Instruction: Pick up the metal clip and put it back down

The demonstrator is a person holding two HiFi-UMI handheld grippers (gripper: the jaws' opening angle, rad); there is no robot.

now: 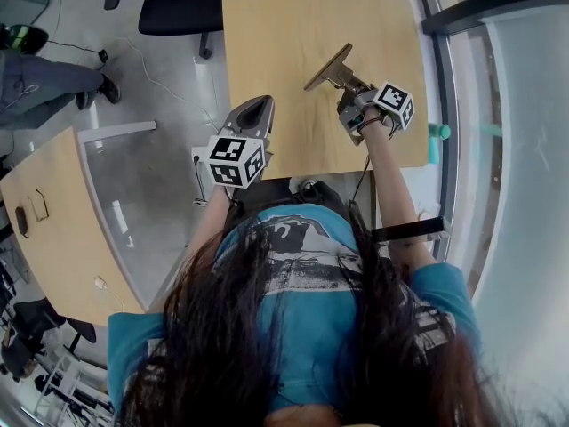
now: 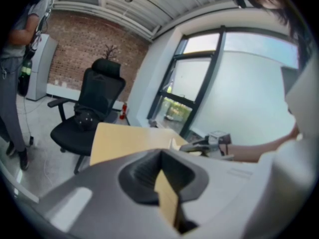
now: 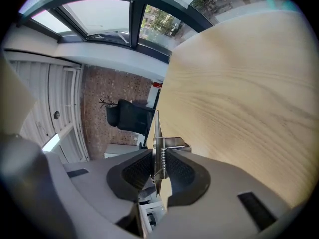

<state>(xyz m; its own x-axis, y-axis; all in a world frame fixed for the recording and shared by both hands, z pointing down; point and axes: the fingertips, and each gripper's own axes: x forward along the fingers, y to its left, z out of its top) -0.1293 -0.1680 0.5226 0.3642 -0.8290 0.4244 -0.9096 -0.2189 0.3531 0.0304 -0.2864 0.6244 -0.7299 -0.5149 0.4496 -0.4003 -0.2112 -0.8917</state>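
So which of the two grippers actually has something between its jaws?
The right gripper: its jaws pinch the metal clip. The left gripper is shut on nothing.

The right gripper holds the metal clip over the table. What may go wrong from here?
The right gripper pinches the metal clip at its spring part, so it may twist or slip out. Much of the clip sticks out past the jaws; lowered carelessly, it could hit the table edge-first.
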